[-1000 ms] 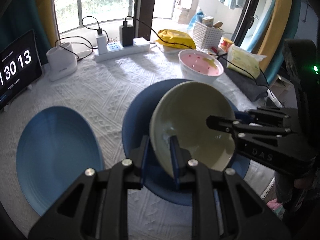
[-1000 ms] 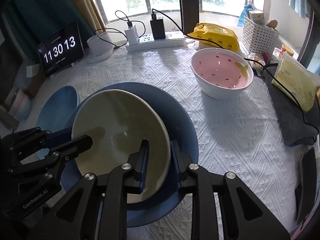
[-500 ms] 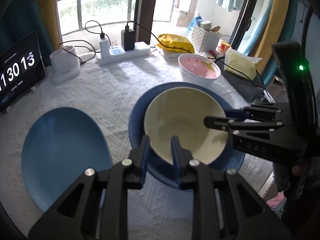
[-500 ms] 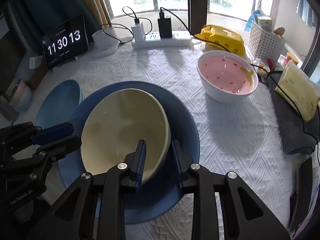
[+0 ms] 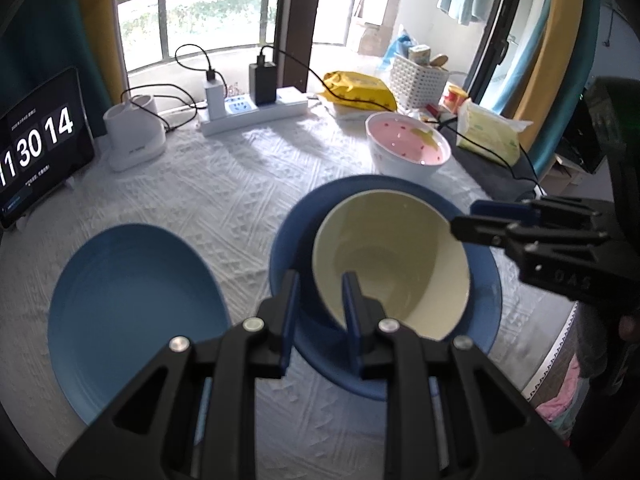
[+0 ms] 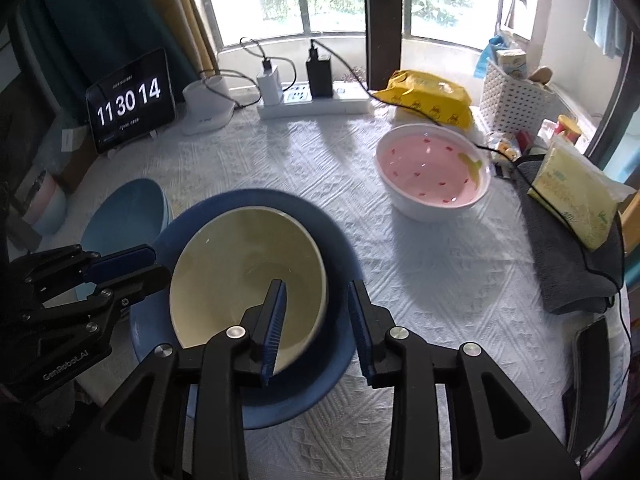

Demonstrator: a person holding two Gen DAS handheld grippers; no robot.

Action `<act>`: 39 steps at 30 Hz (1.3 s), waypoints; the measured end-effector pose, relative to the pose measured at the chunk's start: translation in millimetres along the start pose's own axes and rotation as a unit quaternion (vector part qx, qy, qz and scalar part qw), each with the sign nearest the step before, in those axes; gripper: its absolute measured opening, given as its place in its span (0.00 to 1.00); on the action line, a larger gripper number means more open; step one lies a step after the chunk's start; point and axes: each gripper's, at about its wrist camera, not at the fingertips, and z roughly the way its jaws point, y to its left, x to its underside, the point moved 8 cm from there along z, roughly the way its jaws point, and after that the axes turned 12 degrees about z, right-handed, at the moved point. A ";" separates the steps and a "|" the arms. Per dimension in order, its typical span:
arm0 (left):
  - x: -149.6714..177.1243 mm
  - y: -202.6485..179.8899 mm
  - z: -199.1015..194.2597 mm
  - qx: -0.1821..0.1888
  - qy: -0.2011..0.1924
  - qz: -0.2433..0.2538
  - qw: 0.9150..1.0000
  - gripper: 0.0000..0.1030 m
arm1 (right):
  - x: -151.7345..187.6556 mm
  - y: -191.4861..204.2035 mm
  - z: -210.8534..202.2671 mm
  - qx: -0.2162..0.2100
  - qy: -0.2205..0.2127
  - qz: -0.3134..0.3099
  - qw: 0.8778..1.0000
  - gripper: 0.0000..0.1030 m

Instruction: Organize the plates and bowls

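Observation:
A cream bowl (image 5: 396, 260) (image 6: 240, 268) rests inside a dark blue plate (image 5: 288, 236) (image 6: 340, 240) near the table's front. My left gripper (image 5: 320, 306) (image 6: 160, 264) straddles the bowl's near rim, one finger inside and one outside, and is shut on it. At the opposite rim the jaws of my right gripper (image 6: 318, 320) (image 5: 466, 218) are opening. The rim stands between the pads with a gap on each side. A lighter blue plate (image 5: 132, 312) (image 6: 128, 212) lies to the left. A pink strawberry bowl (image 5: 408, 148) (image 6: 432, 172) stands further back on the right.
Along the back stand a tablet clock (image 6: 130, 102), a white holder (image 5: 134, 136), a power strip with chargers (image 5: 256, 110), a yellow packet (image 6: 430, 98) and a white basket (image 6: 516, 100). A tissue pack (image 6: 576, 192) lies on a grey cloth (image 6: 568, 264) at the right edge, with a black cable across it.
The cream bowl, held tilted above the dark blue plate a second ago, now sits level in it. The right jaws have spread off its rim. The left grip is unchanged.

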 end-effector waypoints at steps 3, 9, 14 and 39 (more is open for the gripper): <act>-1.3 0.9 2.9 -0.004 0.002 0.001 1.000 0.22 | -5.1 -6.0 -4.6 0.001 -0.009 0.006 1.000 0.33; -1.1 2.0 9.5 -0.007 0.009 0.002 1.000 0.22 | -10.4 -22.3 7.3 0.014 -0.012 0.020 1.000 0.33; -2.3 3.3 11.0 -0.006 0.009 -0.002 1.000 0.22 | -6.9 -32.2 24.2 0.010 0.002 0.035 0.999 0.33; -37.4 5.9 8.8 -0.014 -0.016 0.000 1.000 0.24 | -14.3 -41.0 22.4 -0.039 -0.017 0.072 0.996 0.47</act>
